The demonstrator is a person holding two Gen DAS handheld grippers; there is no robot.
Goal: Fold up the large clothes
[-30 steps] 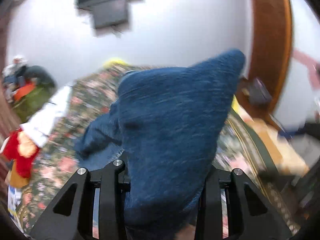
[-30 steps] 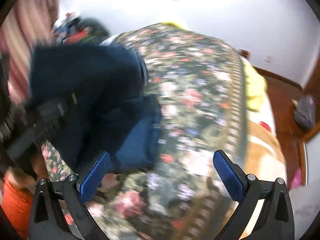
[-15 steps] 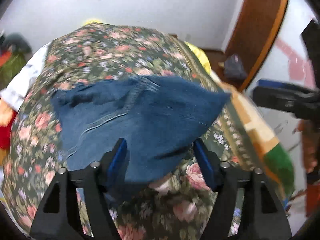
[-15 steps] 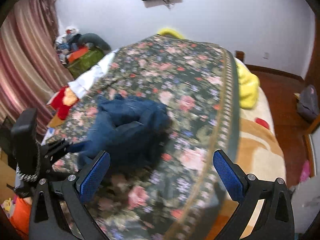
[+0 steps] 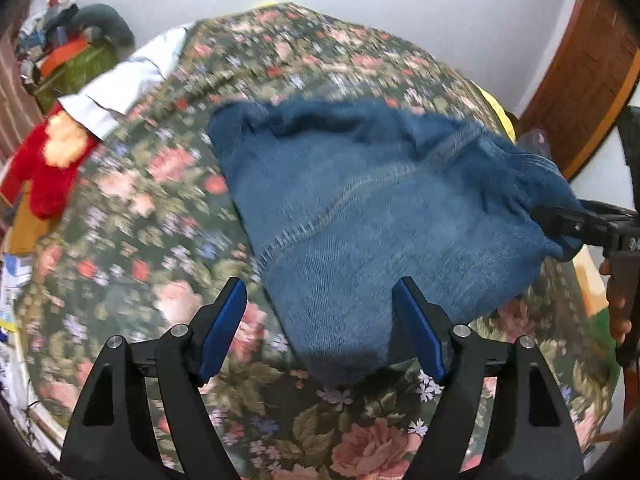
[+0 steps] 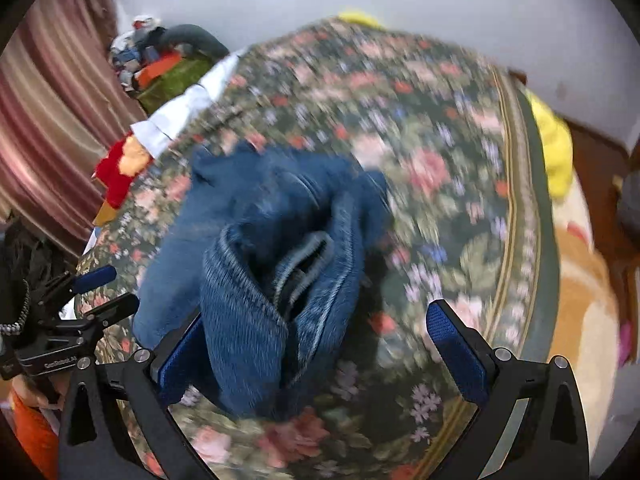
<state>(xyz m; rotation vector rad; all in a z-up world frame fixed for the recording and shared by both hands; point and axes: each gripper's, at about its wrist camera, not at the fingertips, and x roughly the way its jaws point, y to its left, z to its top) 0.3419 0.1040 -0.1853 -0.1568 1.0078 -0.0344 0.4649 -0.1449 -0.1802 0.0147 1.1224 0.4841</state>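
Observation:
Blue jeans [image 5: 360, 208] lie bunched on the floral bedspread [image 5: 160, 208]. My left gripper [image 5: 320, 292] hovers over their near end with its jaws opening; the denim lies between the blue pads [image 5: 224, 320], unpressed. In the right wrist view the jeans [image 6: 256, 280] show their waistband and fly toward me. My right gripper [image 6: 316, 320] stands wide open over them, the cloth against its left pad only. The other gripper shows in each view: the right one [image 5: 592, 224] at the jeans' far corner, the left one [image 6: 96, 292] beside the jeans.
A red stuffed toy [image 5: 48, 168] and a white cloth [image 5: 124, 84] lie at the bed's left edge, with a clothes pile [image 5: 76, 52] behind. A yellow item [image 6: 556, 148] hangs off the right side. A striped curtain [image 6: 48, 120] is left, a wooden door [image 5: 592, 68] right.
My left gripper let go of the raised jeans and opened; they dropped flat onto the bedspread. My right gripper came down close over their waistband end.

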